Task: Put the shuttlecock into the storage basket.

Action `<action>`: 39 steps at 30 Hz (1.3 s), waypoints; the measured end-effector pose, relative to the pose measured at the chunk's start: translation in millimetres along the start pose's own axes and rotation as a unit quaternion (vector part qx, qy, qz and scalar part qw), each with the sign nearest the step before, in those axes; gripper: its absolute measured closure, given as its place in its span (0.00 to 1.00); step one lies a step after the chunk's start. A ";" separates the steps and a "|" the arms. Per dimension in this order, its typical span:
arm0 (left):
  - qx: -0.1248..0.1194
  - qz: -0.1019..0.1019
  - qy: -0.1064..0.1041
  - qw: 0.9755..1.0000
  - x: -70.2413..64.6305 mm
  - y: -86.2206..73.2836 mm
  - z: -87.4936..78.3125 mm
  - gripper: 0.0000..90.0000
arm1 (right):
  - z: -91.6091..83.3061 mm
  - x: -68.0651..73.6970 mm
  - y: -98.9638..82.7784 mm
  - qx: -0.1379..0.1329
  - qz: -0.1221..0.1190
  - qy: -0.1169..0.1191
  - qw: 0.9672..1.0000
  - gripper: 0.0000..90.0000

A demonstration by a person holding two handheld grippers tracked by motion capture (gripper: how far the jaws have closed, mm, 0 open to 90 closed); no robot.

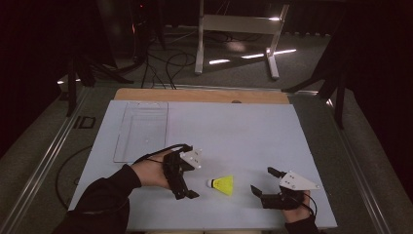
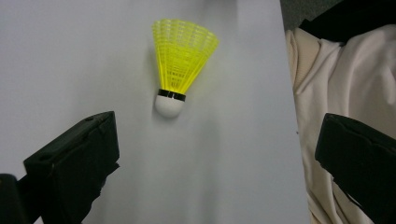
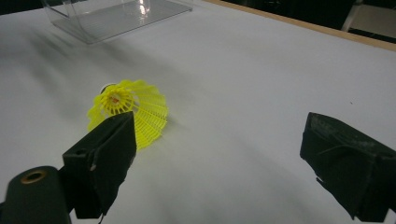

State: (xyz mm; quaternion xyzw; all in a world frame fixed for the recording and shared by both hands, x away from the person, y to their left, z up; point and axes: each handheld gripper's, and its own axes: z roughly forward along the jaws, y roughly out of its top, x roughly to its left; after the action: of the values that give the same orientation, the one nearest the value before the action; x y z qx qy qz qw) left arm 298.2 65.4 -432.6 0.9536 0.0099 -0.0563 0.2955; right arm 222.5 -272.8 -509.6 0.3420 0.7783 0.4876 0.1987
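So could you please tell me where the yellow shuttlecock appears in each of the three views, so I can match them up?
High view: the shuttlecock lies on its side at lower centre, between the two grippers, cork toward the left gripper.
Left gripper view: upper centre, cork pointing down, ahead of the open jaws.
Right gripper view: left of centre, skirt facing the camera, partly behind one jaw.
Shared landmark: the white table surface under it.

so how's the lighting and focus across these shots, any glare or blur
High view: dim, dark surroundings, glare streaks on the floor beyond the table. Left gripper view: evenly lit, shuttlecock sharp, near jaws soft. Right gripper view: bright reflections on the clear tray, faint shadow around the shuttlecock.
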 end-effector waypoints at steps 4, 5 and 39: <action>-0.009 0.004 -0.001 1.000 3.9 5.1 6.0 0.01 | 0.0 -0.1 0.2 -0.001 -0.001 0.001 1.000 0.12; -0.011 0.005 -0.003 1.000 4.8 6.2 7.9 0.01 | 0.1 -0.1 0.2 -0.001 -0.002 0.001 1.000 0.12; 0.025 0.016 -0.011 0.999 33.2 -5.0 73.7 0.27 | 2.9 0.7 0.4 0.008 -0.006 0.008 1.000 0.12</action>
State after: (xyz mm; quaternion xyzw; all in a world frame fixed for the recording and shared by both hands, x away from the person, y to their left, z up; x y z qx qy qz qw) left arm 323.4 27.5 -499.5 0.9602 -0.0101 -0.0624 0.2721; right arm 224.0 -270.4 -510.6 0.3352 0.7854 0.4833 0.1928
